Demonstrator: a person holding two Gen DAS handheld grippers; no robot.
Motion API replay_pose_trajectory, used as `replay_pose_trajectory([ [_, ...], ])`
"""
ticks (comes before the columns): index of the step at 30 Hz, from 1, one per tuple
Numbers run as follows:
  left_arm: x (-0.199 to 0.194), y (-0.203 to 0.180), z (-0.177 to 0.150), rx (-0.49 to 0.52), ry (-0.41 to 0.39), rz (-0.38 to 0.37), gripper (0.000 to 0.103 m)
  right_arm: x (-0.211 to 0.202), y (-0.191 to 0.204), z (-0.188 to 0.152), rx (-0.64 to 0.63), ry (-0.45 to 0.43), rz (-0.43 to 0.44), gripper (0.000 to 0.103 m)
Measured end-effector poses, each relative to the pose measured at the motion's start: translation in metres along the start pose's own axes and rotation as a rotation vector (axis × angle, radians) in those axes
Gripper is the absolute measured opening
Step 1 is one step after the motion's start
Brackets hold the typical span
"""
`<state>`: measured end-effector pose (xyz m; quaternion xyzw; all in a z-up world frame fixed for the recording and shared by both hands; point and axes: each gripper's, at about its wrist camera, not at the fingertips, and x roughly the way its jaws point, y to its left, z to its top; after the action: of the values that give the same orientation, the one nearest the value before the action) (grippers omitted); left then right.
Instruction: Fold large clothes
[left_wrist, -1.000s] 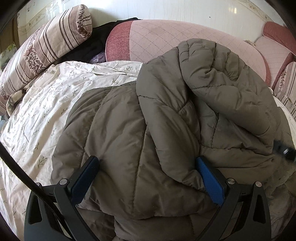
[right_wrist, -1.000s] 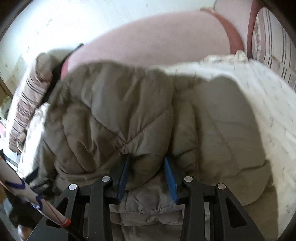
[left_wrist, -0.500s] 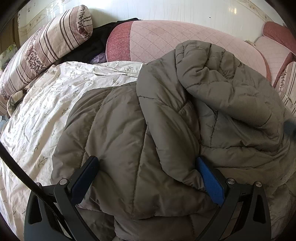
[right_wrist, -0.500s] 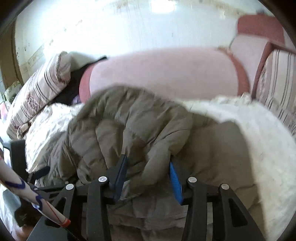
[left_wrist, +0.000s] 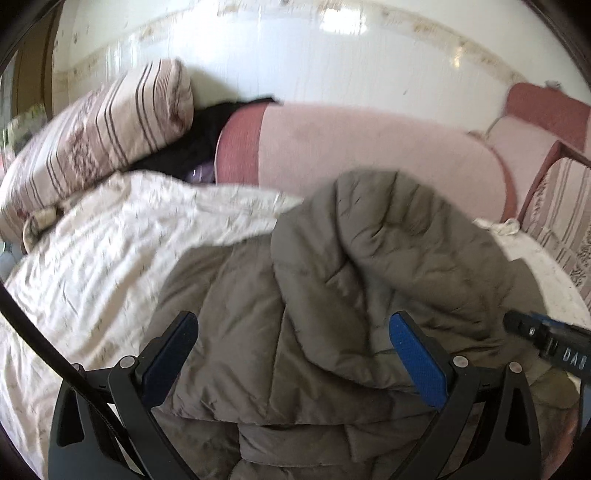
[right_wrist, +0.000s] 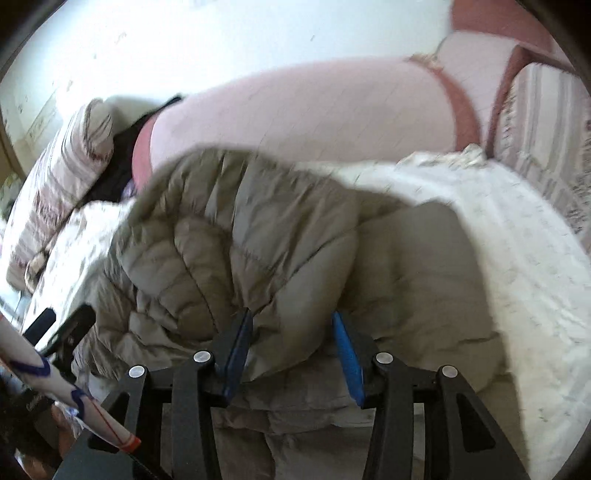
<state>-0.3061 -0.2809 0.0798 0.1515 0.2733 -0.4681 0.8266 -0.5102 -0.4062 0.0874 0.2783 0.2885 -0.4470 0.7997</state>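
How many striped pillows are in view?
2: one striped pillow leans by the wall at the far left, another stands at the far right. More may be hidden.

Jacket (left_wrist: 332, 295): matt quilted cloth. Sheet (left_wrist: 110, 266): crinkled cotton. Wall (left_wrist: 295, 66): glossy.

You had bright daylight, with glare on the wall (left_wrist: 332, 66) and a washed-out sheet (right_wrist: 517, 258) at right. Both views were smeared by motion blur, worst on the headboard (right_wrist: 314, 110) and coat (right_wrist: 240, 221). Fisheye bent the edges, and the corners were black.
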Motion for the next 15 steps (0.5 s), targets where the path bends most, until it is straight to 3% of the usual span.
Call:
replay_pose_trajectory([
  [3, 0.0, -0.006, -0.001, 0.017, -0.001, -0.029, 0.103, -0.021, 0.006, 0.003, -0.016, -0.099, -0.073, 0.051],
  [5, 0.01, -0.011, -0.005, 0.035, 0.027, -0.027, 0.103, -0.024, 0.015, 0.004, -0.041, -0.136, -0.065, 0.051],
  [8, 0.028, -0.016, -0.013, 0.057, 0.083, -0.02, 0.103, -0.011, 0.022, -0.001, -0.074, -0.103, -0.019, 0.051],
  [11, 0.045, -0.019, -0.022, 0.059, 0.154, -0.008, 0.103, 0.02, 0.022, -0.01, -0.106, -0.015, -0.046, 0.049],
  [15, 0.049, -0.018, -0.023, 0.063, 0.165, -0.002, 0.103, 0.043, 0.013, -0.019, -0.089, 0.071, -0.047, 0.049],
])
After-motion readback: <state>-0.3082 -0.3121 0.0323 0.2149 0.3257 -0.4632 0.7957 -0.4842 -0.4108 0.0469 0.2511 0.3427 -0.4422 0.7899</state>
